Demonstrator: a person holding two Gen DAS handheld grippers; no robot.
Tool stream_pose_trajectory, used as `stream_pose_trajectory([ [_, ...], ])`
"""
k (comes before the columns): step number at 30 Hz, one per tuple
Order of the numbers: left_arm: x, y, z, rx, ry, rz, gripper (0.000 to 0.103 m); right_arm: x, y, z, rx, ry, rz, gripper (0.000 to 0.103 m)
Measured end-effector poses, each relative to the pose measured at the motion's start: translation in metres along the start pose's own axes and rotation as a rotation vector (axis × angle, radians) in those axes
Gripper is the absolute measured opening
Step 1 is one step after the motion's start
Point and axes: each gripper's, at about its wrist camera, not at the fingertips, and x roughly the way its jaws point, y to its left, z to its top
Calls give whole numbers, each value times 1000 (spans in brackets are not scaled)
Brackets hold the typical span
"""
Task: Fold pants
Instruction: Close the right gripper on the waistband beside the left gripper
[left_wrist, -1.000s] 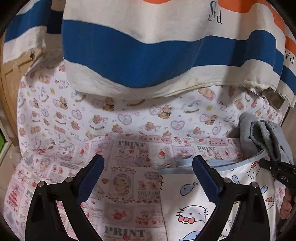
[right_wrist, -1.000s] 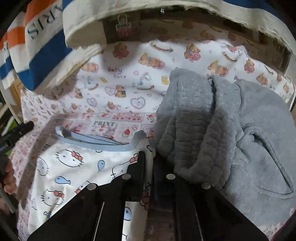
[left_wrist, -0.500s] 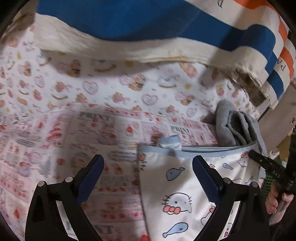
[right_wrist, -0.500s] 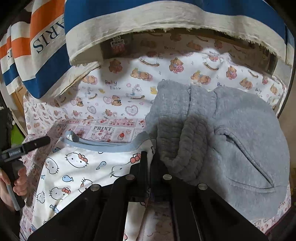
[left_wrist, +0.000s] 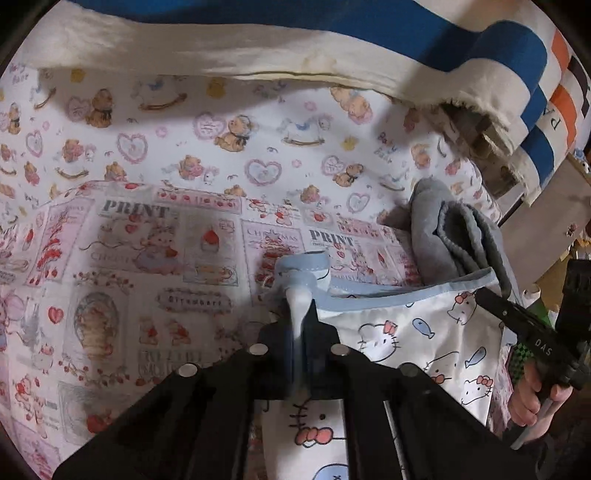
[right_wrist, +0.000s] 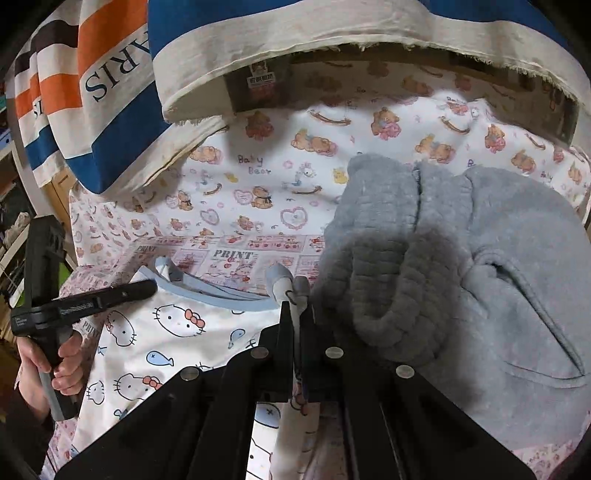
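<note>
Both grippers pinch the pants' (left_wrist: 413, 332) blue waistband on the bed (left_wrist: 147, 258), left gripper (left_wrist: 301, 314) and right gripper (right_wrist: 295, 306) hiding its corners; only the right view shows the whole grey hoodie (right_wrist: 480, 277).

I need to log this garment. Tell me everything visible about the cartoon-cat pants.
The pants look like thin white cotton printed with bow-wearing cat faces and blue fish, trimmed by a light blue waistband. They lie flat on the patterned sheet, beside grey clothing. The left gripper and right gripper each pinch a waistband corner.
</note>
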Motion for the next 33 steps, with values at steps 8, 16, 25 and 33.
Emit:
stream_pose_trajectory([
  [8, -38, -2, 9, 33, -142, 58, 3, -12, -11, 4, 54, -73, 59, 2],
  [16, -33, -8, 7, 108, -147, 169, 3, -1, -11, 0, 53, -66, 56, 2],
  [25, -65, -24, 5, 167, -224, 124, 3, -22, -12, 5, 44, -86, 117, 2],
  [33, -122, -46, -22, 250, -277, 49, 3, -90, 2, -15, -57, -95, 199, 2],
])
